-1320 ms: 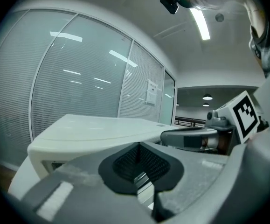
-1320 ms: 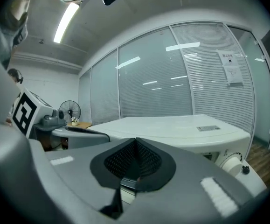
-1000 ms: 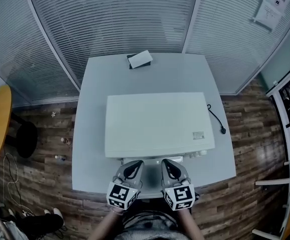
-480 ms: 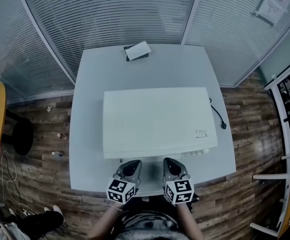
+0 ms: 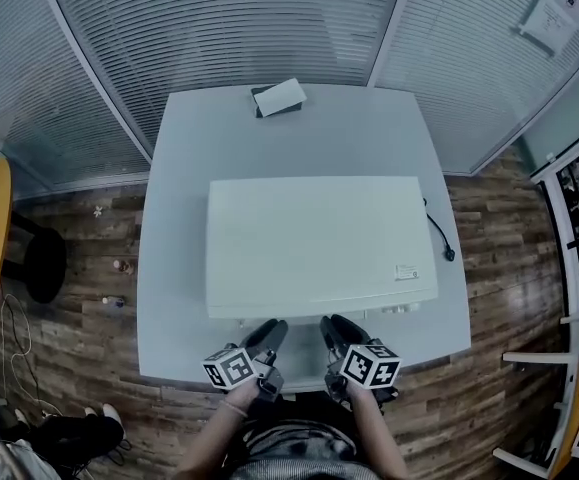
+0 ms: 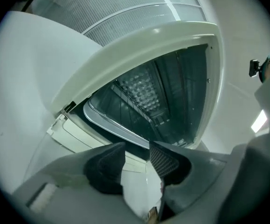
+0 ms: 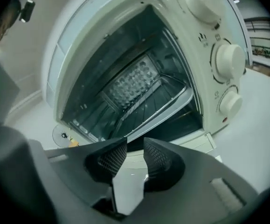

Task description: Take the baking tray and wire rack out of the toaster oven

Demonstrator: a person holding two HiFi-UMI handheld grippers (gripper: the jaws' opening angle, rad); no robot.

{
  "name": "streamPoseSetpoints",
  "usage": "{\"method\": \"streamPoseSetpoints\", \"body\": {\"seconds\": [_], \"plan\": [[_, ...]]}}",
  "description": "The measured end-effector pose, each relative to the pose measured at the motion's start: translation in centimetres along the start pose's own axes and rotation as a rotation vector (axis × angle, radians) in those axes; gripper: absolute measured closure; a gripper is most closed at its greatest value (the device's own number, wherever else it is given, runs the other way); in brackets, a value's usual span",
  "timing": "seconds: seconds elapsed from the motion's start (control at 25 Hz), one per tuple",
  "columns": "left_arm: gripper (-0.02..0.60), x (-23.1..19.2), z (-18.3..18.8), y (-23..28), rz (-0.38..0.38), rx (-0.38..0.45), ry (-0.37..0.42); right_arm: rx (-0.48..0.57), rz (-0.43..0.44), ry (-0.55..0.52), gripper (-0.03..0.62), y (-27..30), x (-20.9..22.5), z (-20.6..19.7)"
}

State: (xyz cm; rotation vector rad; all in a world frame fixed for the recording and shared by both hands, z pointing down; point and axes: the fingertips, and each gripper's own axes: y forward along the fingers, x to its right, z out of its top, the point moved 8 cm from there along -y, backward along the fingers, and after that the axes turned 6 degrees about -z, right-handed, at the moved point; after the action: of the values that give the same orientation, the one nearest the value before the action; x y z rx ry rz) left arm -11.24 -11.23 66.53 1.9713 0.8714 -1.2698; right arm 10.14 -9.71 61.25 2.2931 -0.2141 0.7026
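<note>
A: Metal baking tray (image 7: 174, 105), wire rack (image 7: 141, 107): location?
B: Inside the open toaster oven (image 7: 204, 76), just beyond both tongs. Likely stiff, light, slick; take the tray by its front lip.
A: Tongs?
B: Left tongs (image 6: 137, 150), right tongs (image 7: 135, 146): empty, jaws partly apart, opening.

The left gripper (image 5: 269, 331) and the right gripper (image 5: 333, 328) are side by side at the near edge of the table (image 5: 179, 188). Their jaws are opening, with nothing between them. Directly ahead of both stands the toaster oven (image 5: 319, 243), with the baking tray (image 7: 174, 107) inside it. The knobs (image 7: 228, 62) are ahead and to the right of the right gripper. The cord (image 5: 436, 236) lies farther right. A box (image 5: 279, 98) lies far behind the oven.
</note>
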Motion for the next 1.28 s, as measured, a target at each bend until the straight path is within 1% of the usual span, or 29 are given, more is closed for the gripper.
{"method": "streamPoseSetpoints", "body": {"seconds": [0.08,0.2,0.28,0.32,0.36,0.4,0.72,0.92,1.08,1.12,1.2,1.24,1.28], "plan": [[0.411,-0.5,0.3,0.2,0.002,0.028,-0.029,0.002,0.036,0.064,0.461,0.4,0.5,0.3],[0.402,-1.0,0.8,0.8,-0.022,0.090,-0.100,0.011,0.070,0.136,0.459,1.0,1.1,0.9],[0.403,-1.6,0.9,1.0,-0.032,0.130,-0.149,0.016,0.080,0.188,0.464,1.4,1.5,1.2],[0.412,-1.9,1.0,1.1,-0.033,0.148,-0.167,0.018,0.084,0.208,0.487,1.5,1.6,1.3],[0.440,-2.2,1.0,1.2,-0.033,0.161,-0.180,0.019,0.089,0.221,0.503,1.6,1.7,1.3],[0.483,-2.4,1.0,1.2,-0.034,0.168,-0.188,0.020,0.095,0.228,0.507,1.7,1.8,1.3],[0.483,-2.1,0.3,0.2,-0.034,0.157,-0.194,0.014,0.116,0.214,0.513,0.7,1.6,0.6],[0.483,-1.1,-0.7,-0.9,-0.053,0.169,-0.175,0.016,0.134,0.220,0.517,-0.7,1.4,0.0],[0.482,-0.8,-1.4,-2.1,-0.064,0.186,-0.149,0.003,0.152,0.251,0.522,-1.7,1.1,-1.2],[0.459,-0.9,-1.6,-2.3,-0.065,0.198,-0.165,0.001,0.152,0.253,0.522,-1.9,1.1,-1.5],[0.425,-1.1,-1.9,-2.6,-0.073,0.244,-0.235,-0.003,0.154,0.247,0.522,-2.2,1.1,-1.9],[0.412,-1.3,-1.9,-2.5,-0.080,0.266,-0.252,-0.005,0.158,0.245,0.522,-2.4,1.1,-1.9],[0.402,-1.5,-1.8,-2.3,-0.083,0.278,-0.250,-0.007,0.163,0.245,0.523,-2.5,1.0,-2.0]]}}
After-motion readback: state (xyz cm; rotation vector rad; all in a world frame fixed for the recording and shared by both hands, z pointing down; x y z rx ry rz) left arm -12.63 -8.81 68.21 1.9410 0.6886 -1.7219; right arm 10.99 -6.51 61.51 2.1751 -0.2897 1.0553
